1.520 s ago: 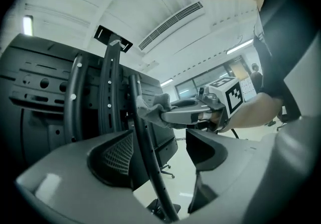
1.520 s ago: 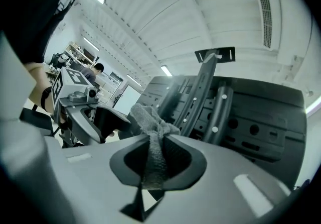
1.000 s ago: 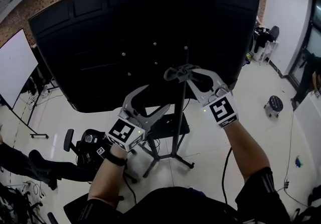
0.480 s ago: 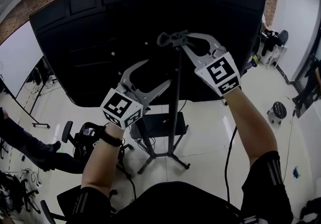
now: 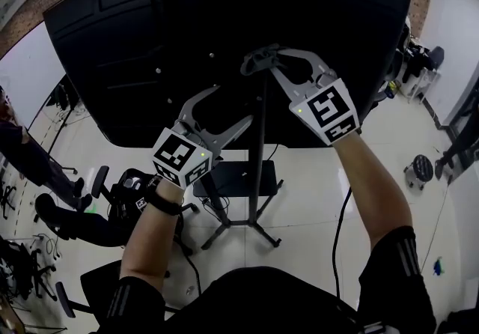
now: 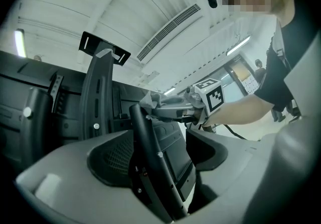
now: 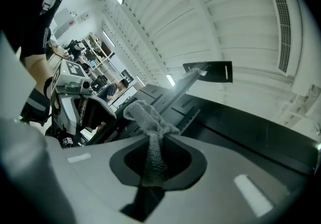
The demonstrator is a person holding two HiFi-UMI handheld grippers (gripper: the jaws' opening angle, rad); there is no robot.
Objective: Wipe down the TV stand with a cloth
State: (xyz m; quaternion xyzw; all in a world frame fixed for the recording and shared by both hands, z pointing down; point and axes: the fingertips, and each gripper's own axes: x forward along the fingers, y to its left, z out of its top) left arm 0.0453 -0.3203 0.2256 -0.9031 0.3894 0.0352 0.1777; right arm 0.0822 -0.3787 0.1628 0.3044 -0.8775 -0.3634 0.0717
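The TV stand's black pole (image 5: 260, 147) rises from splayed legs (image 5: 241, 229) behind the big black TV back (image 5: 150, 63). My right gripper (image 5: 262, 61) is shut on a grey cloth (image 5: 257, 61), pressed at the pole's upper end. In the right gripper view the cloth (image 7: 150, 123) bunches between the jaws, with the TV back (image 7: 246, 125) beyond. My left gripper (image 5: 249, 125) sits lower, its jaws closed on the pole. The left gripper view shows the pole (image 6: 150, 160) running between its jaws, and the right gripper (image 6: 153, 108) with the cloth (image 6: 148, 99) above.
A black shelf (image 5: 238, 178) hangs on the stand above the white tiled floor. A person sits by a black office chair (image 5: 120, 201) at the left. A whiteboard (image 5: 26, 74) stands far left, a small stool (image 5: 415, 171) right, and a cable (image 5: 341, 231) trails on the floor.
My right gripper has carried the cloth up the pole towards its top. The left gripper has risen a little along the pole. The person at the left has shifted.
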